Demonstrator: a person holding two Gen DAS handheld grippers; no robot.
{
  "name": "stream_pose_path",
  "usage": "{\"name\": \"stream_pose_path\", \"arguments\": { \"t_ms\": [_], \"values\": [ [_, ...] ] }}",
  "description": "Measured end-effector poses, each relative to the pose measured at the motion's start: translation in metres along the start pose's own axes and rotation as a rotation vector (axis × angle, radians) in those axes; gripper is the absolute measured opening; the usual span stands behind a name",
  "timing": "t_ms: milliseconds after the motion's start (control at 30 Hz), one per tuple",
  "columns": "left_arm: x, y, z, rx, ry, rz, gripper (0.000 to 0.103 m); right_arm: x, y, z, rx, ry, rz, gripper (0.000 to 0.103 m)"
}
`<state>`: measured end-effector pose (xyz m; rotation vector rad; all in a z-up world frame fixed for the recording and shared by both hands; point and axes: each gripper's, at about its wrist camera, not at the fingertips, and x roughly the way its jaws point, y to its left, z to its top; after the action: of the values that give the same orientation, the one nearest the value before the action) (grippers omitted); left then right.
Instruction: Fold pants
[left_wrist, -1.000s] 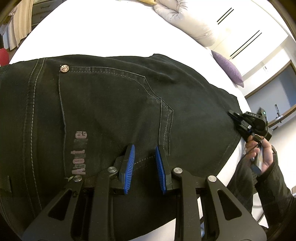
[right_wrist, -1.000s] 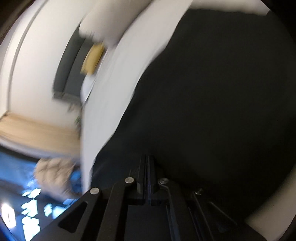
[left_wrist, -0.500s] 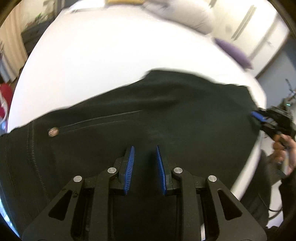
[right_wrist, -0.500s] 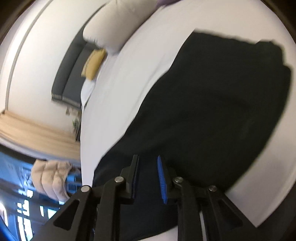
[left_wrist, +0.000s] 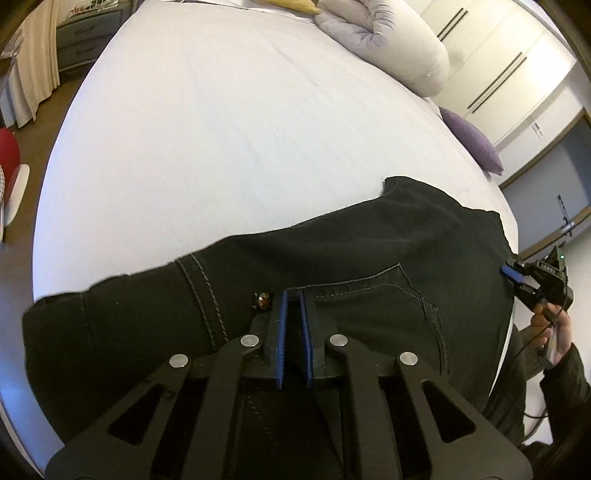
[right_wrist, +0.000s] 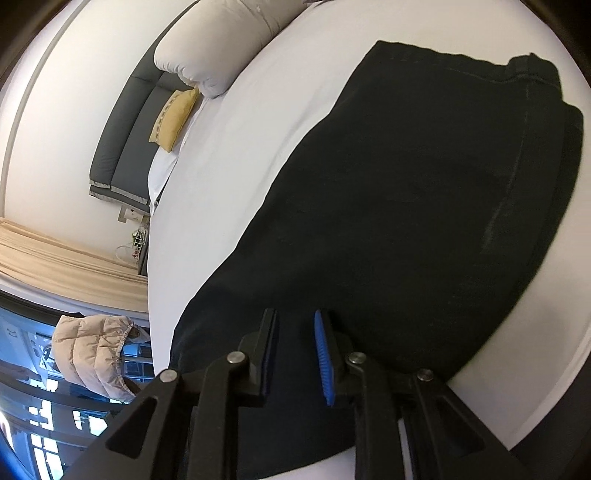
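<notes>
Black jeans lie folded on the white bed, with a back pocket and a metal rivet showing in the left wrist view. My left gripper sits low over the pocket edge beside the rivet, its blue pads close together with a narrow gap; I cannot tell if cloth is pinched. My right gripper is open just above the near edge of the jeans. The right gripper also shows in the left wrist view at the jeans' right edge, held by a hand.
The white bed sheet stretches beyond the jeans. A rolled white duvet and a purple pillow lie at the far side. A yellow cushion leans on the grey headboard. A beige jacket hangs beside the bed.
My left gripper's pads have closed from wide apart to a narrow gap and now sit at the pocket edge by the rivet. My right gripper went from shut to open.
</notes>
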<state>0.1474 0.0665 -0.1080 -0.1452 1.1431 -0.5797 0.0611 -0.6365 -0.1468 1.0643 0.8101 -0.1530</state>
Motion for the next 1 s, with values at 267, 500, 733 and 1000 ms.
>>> {"name": "stream_pose_path", "arguments": {
  "t_ms": [267,500,733,1000],
  "values": [
    [0.004,-0.013,0.013,-0.007,-0.001,0.054,0.007,0.020,0.037,-0.020,-0.047,0.083,0.146,0.038],
    [-0.012,-0.096,0.002,0.008,-0.068,0.002,0.007,0.075,0.062,-0.047,-0.092,0.224,0.190,0.040],
    [0.057,-0.135,-0.018,0.000,0.039,-0.065,0.007,0.020,-0.052,0.019,0.159,0.003,0.159,0.000],
    [0.056,-0.125,-0.034,-0.062,0.022,-0.113,0.007,-0.109,-0.124,0.064,0.303,-0.345,-0.120,0.021]
  ]
}}
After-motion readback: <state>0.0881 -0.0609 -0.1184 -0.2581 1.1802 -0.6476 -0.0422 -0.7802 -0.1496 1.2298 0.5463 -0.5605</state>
